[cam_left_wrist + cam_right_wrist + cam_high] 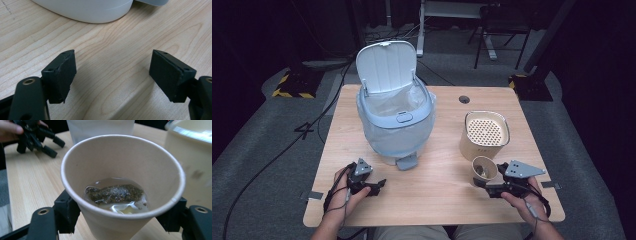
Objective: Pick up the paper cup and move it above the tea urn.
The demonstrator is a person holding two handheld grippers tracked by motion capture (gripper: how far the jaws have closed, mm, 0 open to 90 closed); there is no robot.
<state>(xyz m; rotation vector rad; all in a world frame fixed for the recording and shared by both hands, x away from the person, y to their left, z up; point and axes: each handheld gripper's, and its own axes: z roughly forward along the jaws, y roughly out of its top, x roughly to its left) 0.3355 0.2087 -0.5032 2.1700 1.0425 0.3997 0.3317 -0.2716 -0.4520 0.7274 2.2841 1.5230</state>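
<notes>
A white paper cup (484, 169) (120, 162) sits between the jaws of my right gripper (486, 179) (122, 220), which is shut on its lower wall. The cup leans toward the camera and holds a little liquid with wet dark tea leaves (115, 193). Just behind it stands a beige canister (484, 132) (192, 157) with a perforated strainer top. My left gripper (378, 187) (112, 75) rests open at the table's front left, nothing between its pads; it also appears far off in the right gripper view (37, 137).
A pale blue bin (397, 125) (87, 10) lined with a clear bag stands mid-table, its lid (387, 65) raised. The wooden table (437, 205) has a cable hole (464, 99) at the back. Dark floor, cables and stands surround it.
</notes>
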